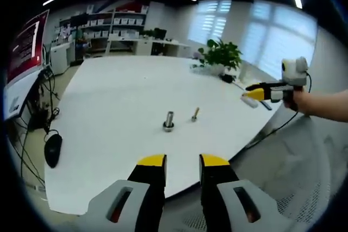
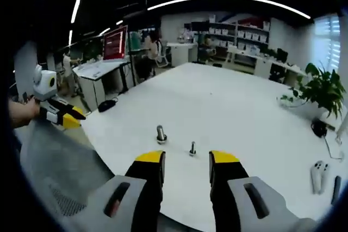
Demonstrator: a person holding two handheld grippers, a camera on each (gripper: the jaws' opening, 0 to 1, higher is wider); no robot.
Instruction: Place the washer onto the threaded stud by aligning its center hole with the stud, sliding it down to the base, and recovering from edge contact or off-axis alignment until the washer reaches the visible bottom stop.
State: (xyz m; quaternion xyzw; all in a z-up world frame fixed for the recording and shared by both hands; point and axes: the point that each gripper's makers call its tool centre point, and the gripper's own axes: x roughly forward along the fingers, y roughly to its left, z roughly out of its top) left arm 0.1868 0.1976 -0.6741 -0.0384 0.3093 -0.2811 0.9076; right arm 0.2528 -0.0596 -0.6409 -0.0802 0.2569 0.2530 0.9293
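Both my tools, left tool [image 1: 182, 161] and right tool [image 2: 186, 158], gape empty above the counter [image 1: 119, 107]. The stud [image 2: 161, 133] stands upright dead ahead, nearer my right tool. I can't make out the washer.

A white table [image 1: 119, 107] carries a silver-grey metal stud [image 1: 169, 120] and a smaller brass-toned bolt [image 1: 194, 114], with a black computer mouse [image 1: 53, 149] at its edge and a green leafy plant [image 1: 222, 54] in a pale pot at the far side. The left gripper [image 1: 182, 165] and the right gripper [image 2: 186, 162] each have black jaws capped with yellow tips, set on light grey bodies marked with small red slots. A screen [image 1: 24, 44] at the side glows dark red with white text, and the window blinds [image 1: 272, 31] look pale blue-white.
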